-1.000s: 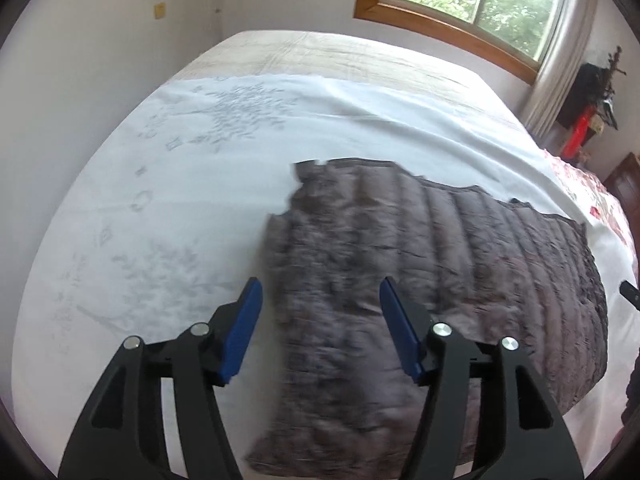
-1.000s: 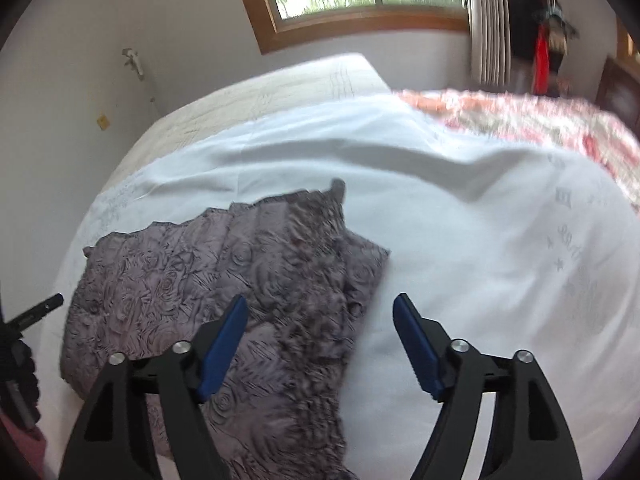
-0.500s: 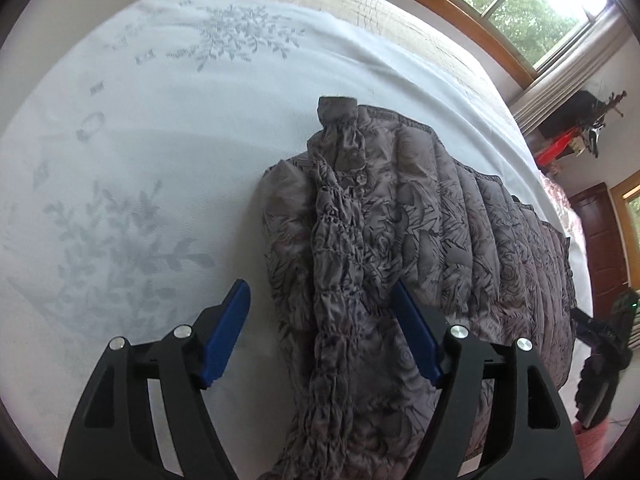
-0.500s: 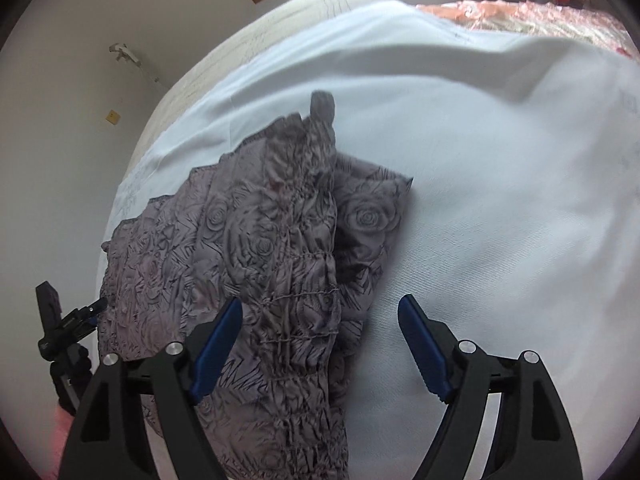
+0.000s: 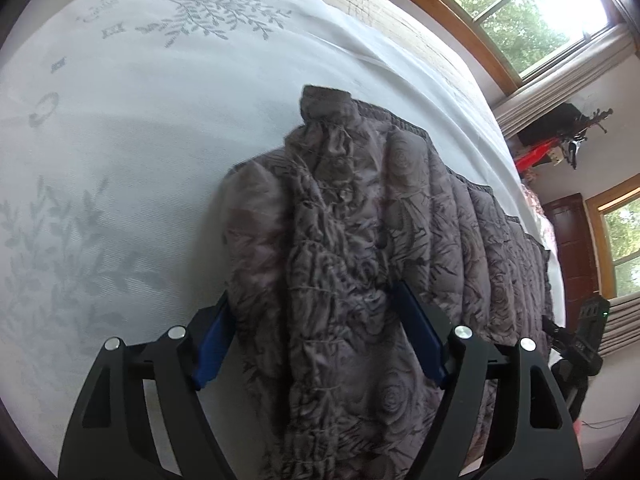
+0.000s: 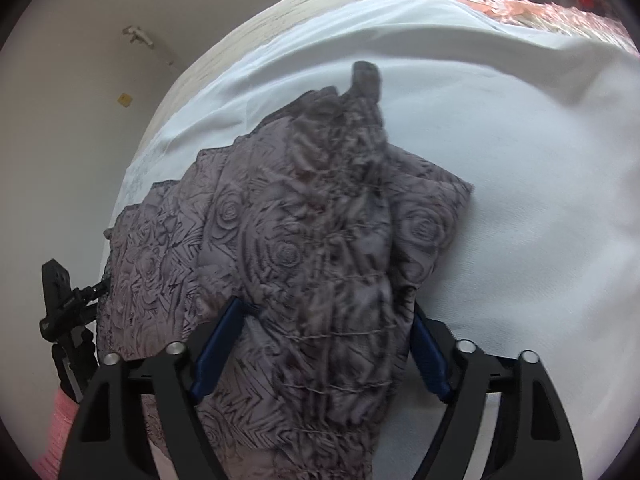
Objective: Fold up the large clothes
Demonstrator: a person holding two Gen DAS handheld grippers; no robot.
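Here, a grey-brown quilted padded garment with a rose pattern [image 5: 400, 248] lies on a white bedsheet with a pale leaf print [image 5: 120, 140], spread over a bed. In the left wrist view it runs along the sheet's near edge toward the right, with a long stretch of bare sheet to its left and beyond it. A puckered, gathered band [image 5: 332, 240] runs up the garment's middle to a small raised tab at the far end.

Left gripper [image 5: 316, 320]: black frame, blue pads, jaws wide apart and straddling the left end of the garment. The left pad sits against the garment's edge, the right pad against the fabric beside the gathered band. Its jaws have opened a little within the last second; whether the pads actually press I cannot tell (cloth bulges over both).

Right gripper [image 6: 324, 344]: same build, jaws wide, having just been closing somewhat. The gathered band and a thick fold fill the gap; the fabric overlaps both blue pads. No firm pinch is visible.

In the right wrist view the garment's right corner lies on open white sheet; a pink floral cover [image 6: 560, 12] shows at the far right edge of the bed. A black tripod-like stand [image 6: 64, 312] stands just off the garment's left end.
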